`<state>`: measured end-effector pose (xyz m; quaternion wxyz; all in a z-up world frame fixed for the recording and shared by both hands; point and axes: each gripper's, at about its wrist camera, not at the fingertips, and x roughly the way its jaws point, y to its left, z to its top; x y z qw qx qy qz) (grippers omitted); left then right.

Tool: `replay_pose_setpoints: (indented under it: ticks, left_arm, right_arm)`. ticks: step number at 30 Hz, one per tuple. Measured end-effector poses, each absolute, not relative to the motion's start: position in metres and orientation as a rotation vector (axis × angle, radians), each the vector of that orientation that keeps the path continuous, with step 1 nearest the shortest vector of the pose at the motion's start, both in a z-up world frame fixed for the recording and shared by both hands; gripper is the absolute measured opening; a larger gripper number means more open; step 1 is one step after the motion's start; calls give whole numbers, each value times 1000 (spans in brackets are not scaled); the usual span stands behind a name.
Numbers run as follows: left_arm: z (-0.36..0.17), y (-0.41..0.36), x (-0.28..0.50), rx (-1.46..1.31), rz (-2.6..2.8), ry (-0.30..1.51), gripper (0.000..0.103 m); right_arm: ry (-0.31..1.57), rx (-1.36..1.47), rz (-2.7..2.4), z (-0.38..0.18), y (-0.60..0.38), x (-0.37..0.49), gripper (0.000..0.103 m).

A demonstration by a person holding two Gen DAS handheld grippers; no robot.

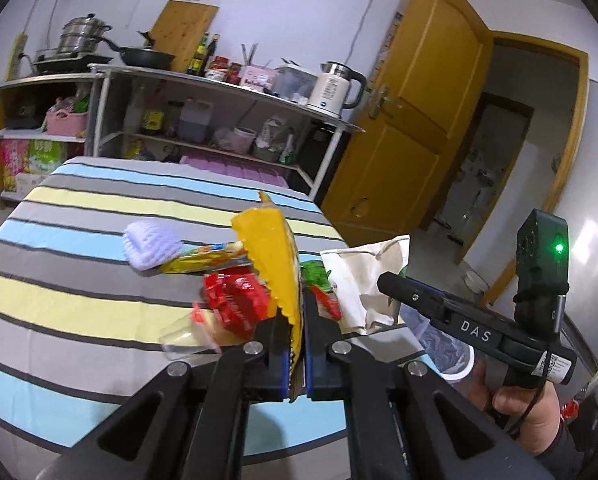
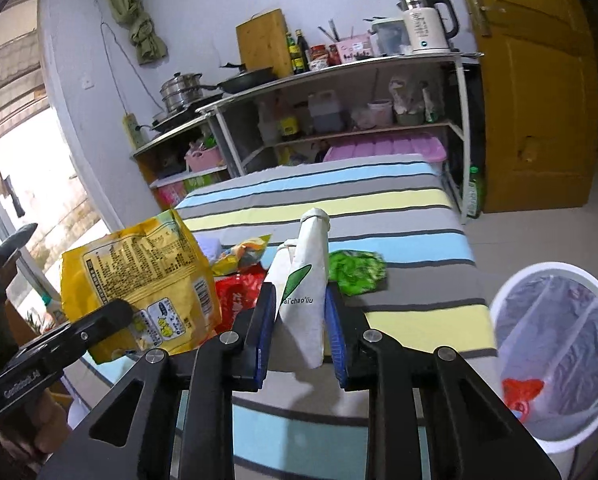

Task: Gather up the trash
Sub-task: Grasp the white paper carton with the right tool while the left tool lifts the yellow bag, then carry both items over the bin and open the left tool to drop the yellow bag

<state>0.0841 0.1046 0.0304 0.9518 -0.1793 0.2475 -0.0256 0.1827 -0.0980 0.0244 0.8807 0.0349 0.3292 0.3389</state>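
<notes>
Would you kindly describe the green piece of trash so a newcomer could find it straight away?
Start at the striped table in front of the kitchen shelves. Near its right edge, on the side towards the white bin, lies the crumpled green wrapper. It is the only bright green, scrunched item; its neighbours are red, yellow and white.

- "DAS" in pale capitals stands on the black body of the right gripper (image 1: pixel 383 280), seen from the left wrist view.
- "GenRobot.AI" runs in white letters along the black body of the left gripper (image 2: pixel 111 316), seen from the right wrist view; the letters are small and partly blurred.
- "ai'chao'liu" is printed in green on the white paper bag (image 2: pixel 305 280), under a green leaf sign; the first letter is hidden.
- The yellow snack bag (image 2: pixel 139 276) carries a block of fine print, a barcode and round signs, all too small to read.
- A white label on the right gripper's handle (image 1: pixel 552 366) has print too small to read.
</notes>
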Motion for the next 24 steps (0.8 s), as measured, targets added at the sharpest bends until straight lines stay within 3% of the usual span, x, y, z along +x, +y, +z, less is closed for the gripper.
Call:
replay_pose_setpoints:
  ticks: [24]
  left_arm:
    - [41,-28,165,-214,-349,569,5]
  right_arm:
    - [681,181,395,13,-246,188,26]
